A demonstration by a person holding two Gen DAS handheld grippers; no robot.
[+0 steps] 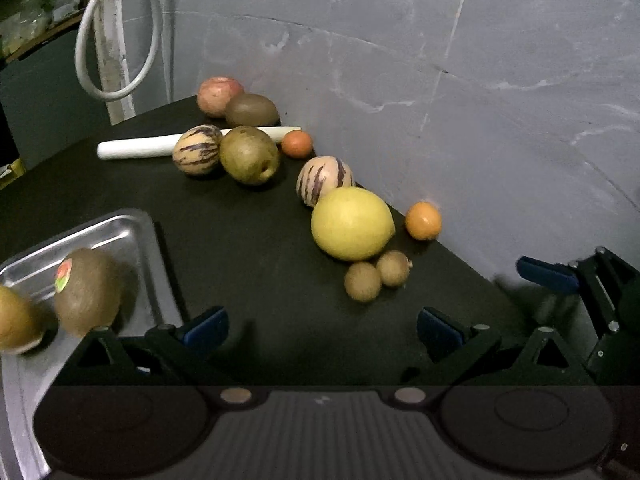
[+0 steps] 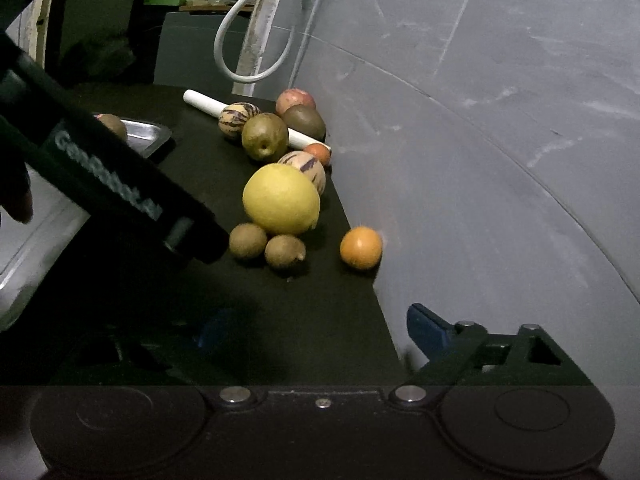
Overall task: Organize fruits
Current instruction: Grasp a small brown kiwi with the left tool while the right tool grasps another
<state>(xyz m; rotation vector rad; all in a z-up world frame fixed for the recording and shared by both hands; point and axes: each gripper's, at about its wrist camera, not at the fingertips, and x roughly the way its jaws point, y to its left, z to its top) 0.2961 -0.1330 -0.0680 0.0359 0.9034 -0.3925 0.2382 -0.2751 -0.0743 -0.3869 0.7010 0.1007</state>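
Note:
A steel tray (image 1: 128, 228) at the lower left holds a stickered kiwi (image 1: 86, 292) and a yellow-brown fruit (image 1: 16, 320). Loose fruit lies on the black tabletop along the wall: a big yellow citrus (image 1: 352, 224) (image 2: 281, 199), two small brown fruits (image 1: 362, 281) (image 2: 248, 241), a small orange (image 1: 423, 221) (image 2: 361, 248), two striped melons (image 1: 325, 179), a green pear (image 1: 249, 155), a kiwi (image 1: 251, 110) and a pink apple (image 1: 219, 95). My left gripper (image 1: 322, 326) is open and empty, short of the small brown fruits. My right gripper (image 2: 320, 330) is open and empty, short of the small orange.
A white rod (image 1: 132, 148) lies among the far fruit. The grey wall (image 1: 480, 120) borders the table's right edge. A white cable loop (image 1: 116, 40) hangs at the back. The left gripper's black body (image 2: 108, 184) crosses the right wrist view, over the tray (image 2: 148, 132).

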